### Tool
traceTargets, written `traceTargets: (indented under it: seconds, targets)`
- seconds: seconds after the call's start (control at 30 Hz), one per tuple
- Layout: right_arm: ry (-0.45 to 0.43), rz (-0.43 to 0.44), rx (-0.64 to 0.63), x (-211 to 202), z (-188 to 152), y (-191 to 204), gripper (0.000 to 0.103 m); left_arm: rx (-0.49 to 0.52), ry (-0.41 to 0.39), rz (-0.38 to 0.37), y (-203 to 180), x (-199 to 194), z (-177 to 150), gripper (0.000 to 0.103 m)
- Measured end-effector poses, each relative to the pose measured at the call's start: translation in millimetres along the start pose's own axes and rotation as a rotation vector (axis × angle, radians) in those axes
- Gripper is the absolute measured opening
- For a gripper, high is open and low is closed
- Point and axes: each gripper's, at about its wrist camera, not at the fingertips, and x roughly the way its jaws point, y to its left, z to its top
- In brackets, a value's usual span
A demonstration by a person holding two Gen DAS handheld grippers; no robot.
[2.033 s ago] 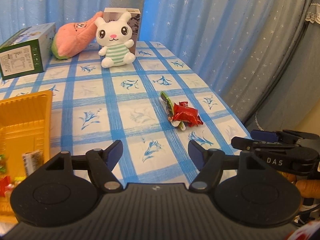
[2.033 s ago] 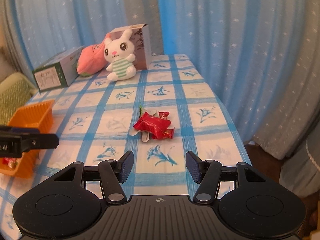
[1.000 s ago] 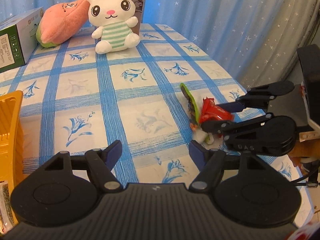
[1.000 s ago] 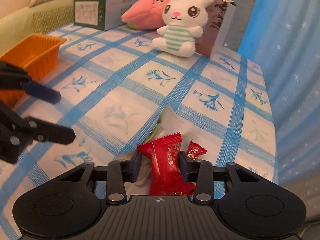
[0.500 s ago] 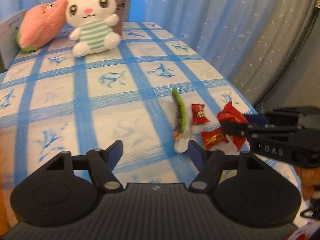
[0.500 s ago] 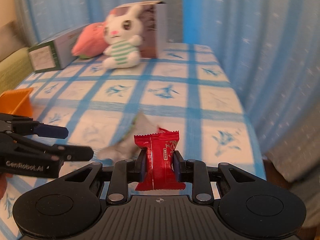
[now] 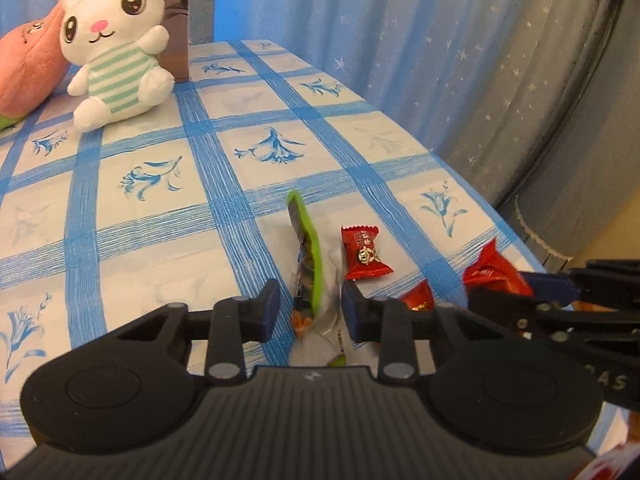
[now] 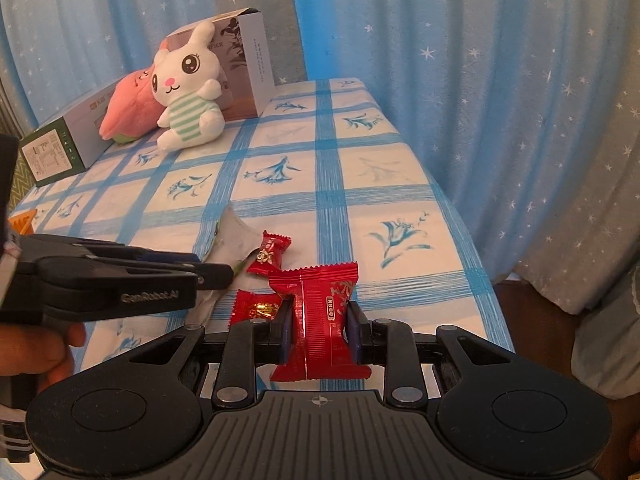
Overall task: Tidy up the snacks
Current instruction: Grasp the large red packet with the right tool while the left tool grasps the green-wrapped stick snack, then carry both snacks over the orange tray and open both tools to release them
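Observation:
A green-and-clear snack packet [image 7: 308, 248] stands on edge on the blue-checked tablecloth [image 7: 248, 216]. My left gripper [image 7: 310, 308] straddles its near end. Its jaws are closing, and a thin gap still shows beside the left pad. Two small red candies [image 7: 364, 252] [image 7: 418, 296] lie just right of it. My right gripper [image 8: 320, 320] is shut on a larger red snack packet [image 8: 320, 304], held upright above the cloth. In the right wrist view the left gripper [image 8: 216, 270] comes in from the left beside the candies [image 8: 268, 254].
A white rabbit plush [image 7: 112, 52], a pink plush [image 8: 128, 108] and two boxes [image 8: 244, 60] [image 8: 56, 148] stand at the table's far end. A corner of the orange basket [image 8: 24, 220] shows at the left. The table's right edge [image 8: 460, 220] drops off beside blue curtains.
My left gripper has moved forward to the green packet and narrowed its jaws around it. My right gripper has pulled the red packet out of the pile and rolled upright.

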Motion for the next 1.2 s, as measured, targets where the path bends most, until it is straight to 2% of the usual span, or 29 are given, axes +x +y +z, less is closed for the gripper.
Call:
traceTargets:
  seconds: [0.37,0.63,1.2]
  targets:
    - [-0.006,0.005,0.01,-3.5,1.2,5.2,0.027,0.077,0.012,0.049,-8.3,-10.2,-5.6,0.02]
    - [-0.011,0.027,0.012,-21.4,3.9,20.8,0.028,-0.022,-0.01,0.074,7.6,-63.6,-32.1,0.02]
    - [-0.037,0.096,-0.027,-96.0,-7.9,99.7,0.028,-0.152,-0.07,0.129,24.6,-188.3,-88.5,0.02]
